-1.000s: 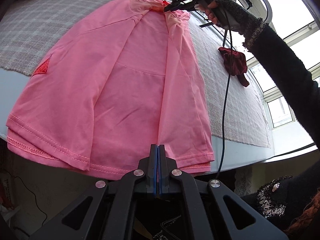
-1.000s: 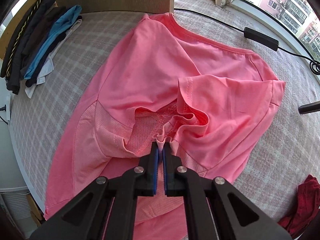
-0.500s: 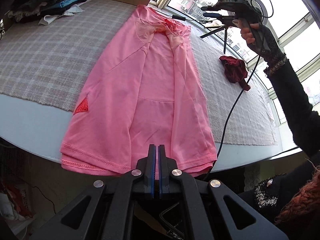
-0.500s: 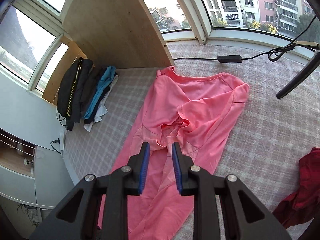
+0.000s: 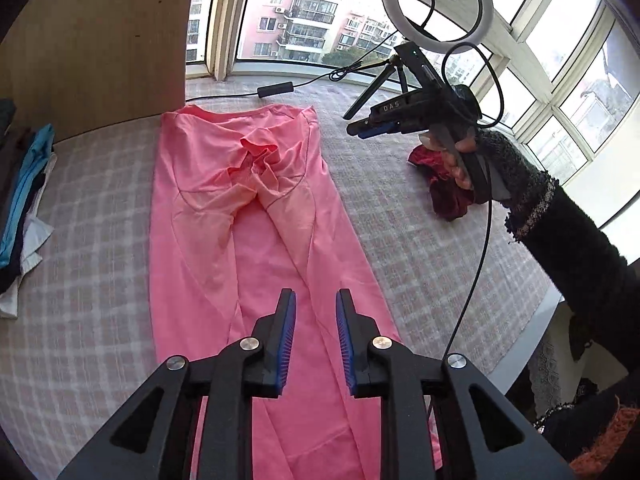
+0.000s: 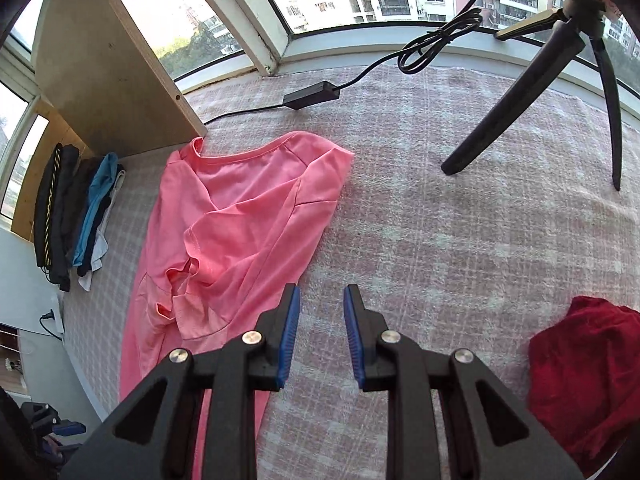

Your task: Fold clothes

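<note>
A pink T-shirt [image 5: 256, 248] lies lengthwise on the checked cloth, both long sides and sleeves folded in toward its middle, with a bunched ruffle near the collar. My left gripper [image 5: 315, 304] hovers above the shirt's lower half, its jaws opening with nothing between them. In the right wrist view the same pink shirt [image 6: 240, 220] lies to the left, and my right gripper [image 6: 320, 300] stands open over bare cloth beside the shirt's right edge, holding nothing. From the left wrist view the right gripper [image 5: 362, 128] is seen held in a gloved hand, raised to the right of the shirt.
A red garment [image 6: 584, 368] lies crumpled at the right. A pile of dark and blue clothes [image 6: 76, 208] lies at the left by a wooden panel [image 5: 100, 40]. A ring light tripod [image 6: 560, 92] and a cable with an adapter [image 6: 310, 94] stand near the window.
Both grippers let go of the shirt and opened. The left one rose from the hem at the table edge to above the shirt. The right one lifted off the sleeves and moved right.
</note>
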A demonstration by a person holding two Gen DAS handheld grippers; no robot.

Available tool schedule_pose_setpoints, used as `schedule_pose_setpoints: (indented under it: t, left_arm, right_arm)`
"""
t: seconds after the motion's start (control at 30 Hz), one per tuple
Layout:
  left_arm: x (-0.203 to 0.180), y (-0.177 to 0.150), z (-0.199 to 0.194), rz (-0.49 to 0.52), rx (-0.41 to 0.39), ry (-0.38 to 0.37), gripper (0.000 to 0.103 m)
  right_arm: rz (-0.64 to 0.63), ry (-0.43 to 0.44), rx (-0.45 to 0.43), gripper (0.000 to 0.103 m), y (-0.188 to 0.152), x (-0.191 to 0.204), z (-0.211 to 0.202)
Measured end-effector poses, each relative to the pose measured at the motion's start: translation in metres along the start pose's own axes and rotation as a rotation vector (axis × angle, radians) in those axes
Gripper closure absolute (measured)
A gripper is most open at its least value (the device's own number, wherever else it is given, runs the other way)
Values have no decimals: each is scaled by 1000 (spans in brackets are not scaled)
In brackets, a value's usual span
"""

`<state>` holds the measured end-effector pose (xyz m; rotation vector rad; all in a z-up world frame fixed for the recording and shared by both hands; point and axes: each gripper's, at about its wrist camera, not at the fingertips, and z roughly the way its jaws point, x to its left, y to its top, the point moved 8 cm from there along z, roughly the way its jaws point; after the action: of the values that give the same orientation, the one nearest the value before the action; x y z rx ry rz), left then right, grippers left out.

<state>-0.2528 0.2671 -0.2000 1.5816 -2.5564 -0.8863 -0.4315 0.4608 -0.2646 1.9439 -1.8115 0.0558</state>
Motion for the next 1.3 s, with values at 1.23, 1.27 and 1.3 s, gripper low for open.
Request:
schedule_pose_setpoints:
  t: [1.23, 1.27, 1.3]
  left_arm:
    - [103, 126, 147, -41, 109, 117, 100]
    - [104, 124, 151, -41, 119, 115, 100]
    - [104, 122, 155, -45, 131, 108, 99]
  right_arm:
    - [-22, 51, 12, 58, 64, 1, 64]
    - [-27, 59, 14, 58, 65, 3, 66]
    - [-34, 66, 0, 58, 68, 7, 66]
